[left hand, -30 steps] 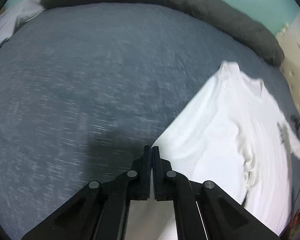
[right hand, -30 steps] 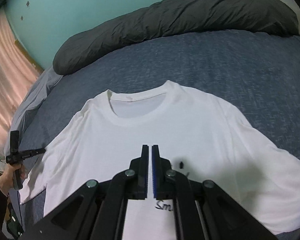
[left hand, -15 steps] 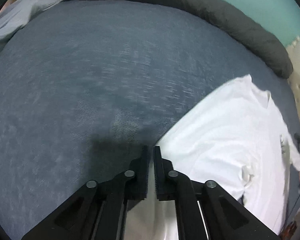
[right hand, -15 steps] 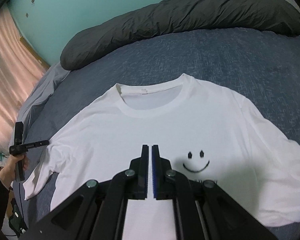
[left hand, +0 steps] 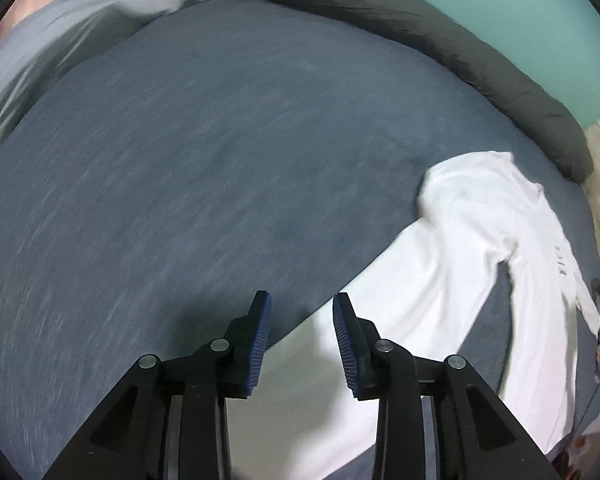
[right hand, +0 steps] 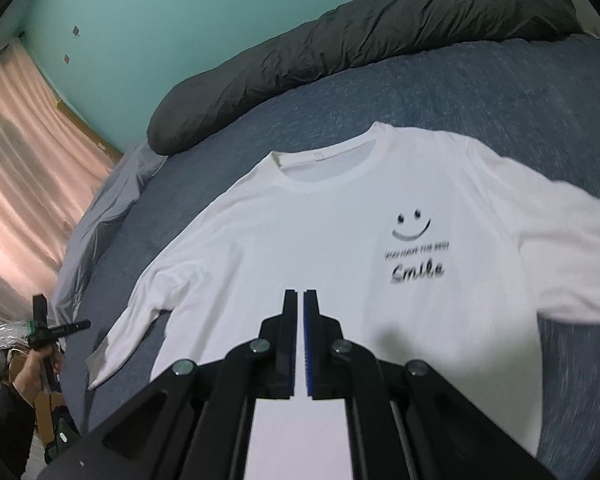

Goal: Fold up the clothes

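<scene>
A white long-sleeved shirt [right hand: 320, 240] lies face up on the blue bed sheet [right hand: 500, 92], with a smiley and the word "Smile" printed on its chest. My right gripper [right hand: 300, 296] hovers over the shirt's lower part with its jaws shut and nothing visible between them. In the left wrist view the shirt [left hand: 440, 300] stretches off to the right, one sleeve bent near the top. My left gripper [left hand: 302, 304] is over the shirt's straight edge where it meets the sheet [left hand: 180, 180]. Its jaws are opening, and the pads press on nothing.
A dark grey duvet [right hand: 360, 28] is rolled up along the far side of the bed, under a teal wall. Light grey bedding [right hand: 100, 220] hangs off the left side by a pink curtain [right hand: 20, 160]. A person's hand holds a black device [right hand: 44, 332] beside the bed.
The left gripper's jaws have parted and it has swung sideways along the shirt's edge. The right gripper has drawn back, bringing the smiley print and lettering into view.
</scene>
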A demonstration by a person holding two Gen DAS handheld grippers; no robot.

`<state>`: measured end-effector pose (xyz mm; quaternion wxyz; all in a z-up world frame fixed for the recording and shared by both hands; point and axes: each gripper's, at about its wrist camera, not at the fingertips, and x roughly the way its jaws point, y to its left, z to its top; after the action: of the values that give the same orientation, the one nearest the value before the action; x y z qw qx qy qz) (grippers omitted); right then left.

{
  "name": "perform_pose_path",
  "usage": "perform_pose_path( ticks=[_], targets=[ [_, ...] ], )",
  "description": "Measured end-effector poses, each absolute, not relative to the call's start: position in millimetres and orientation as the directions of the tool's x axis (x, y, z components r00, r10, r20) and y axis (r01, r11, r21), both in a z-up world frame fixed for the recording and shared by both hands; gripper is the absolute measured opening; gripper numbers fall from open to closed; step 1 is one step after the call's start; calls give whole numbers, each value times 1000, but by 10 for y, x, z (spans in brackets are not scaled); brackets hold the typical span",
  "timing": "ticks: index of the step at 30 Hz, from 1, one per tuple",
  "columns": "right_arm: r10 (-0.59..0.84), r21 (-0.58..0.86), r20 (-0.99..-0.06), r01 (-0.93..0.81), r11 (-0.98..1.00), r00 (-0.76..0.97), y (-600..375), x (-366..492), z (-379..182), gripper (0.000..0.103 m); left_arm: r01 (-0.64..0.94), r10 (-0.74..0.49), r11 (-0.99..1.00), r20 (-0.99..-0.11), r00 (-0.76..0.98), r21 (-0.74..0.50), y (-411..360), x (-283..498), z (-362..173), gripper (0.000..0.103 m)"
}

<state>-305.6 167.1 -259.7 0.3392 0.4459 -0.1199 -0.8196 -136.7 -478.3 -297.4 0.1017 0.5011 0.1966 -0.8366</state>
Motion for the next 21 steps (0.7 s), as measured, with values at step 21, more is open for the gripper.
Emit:
perform_pose_path(
  ticks=[21],
  targets=[
    [-661, 492, -648, 456, -742, -378, 1573, -2317, -2329, 3, 455, 3, -839, -838, -546, -300, -4897, -700, -3228, 3]
  ],
)
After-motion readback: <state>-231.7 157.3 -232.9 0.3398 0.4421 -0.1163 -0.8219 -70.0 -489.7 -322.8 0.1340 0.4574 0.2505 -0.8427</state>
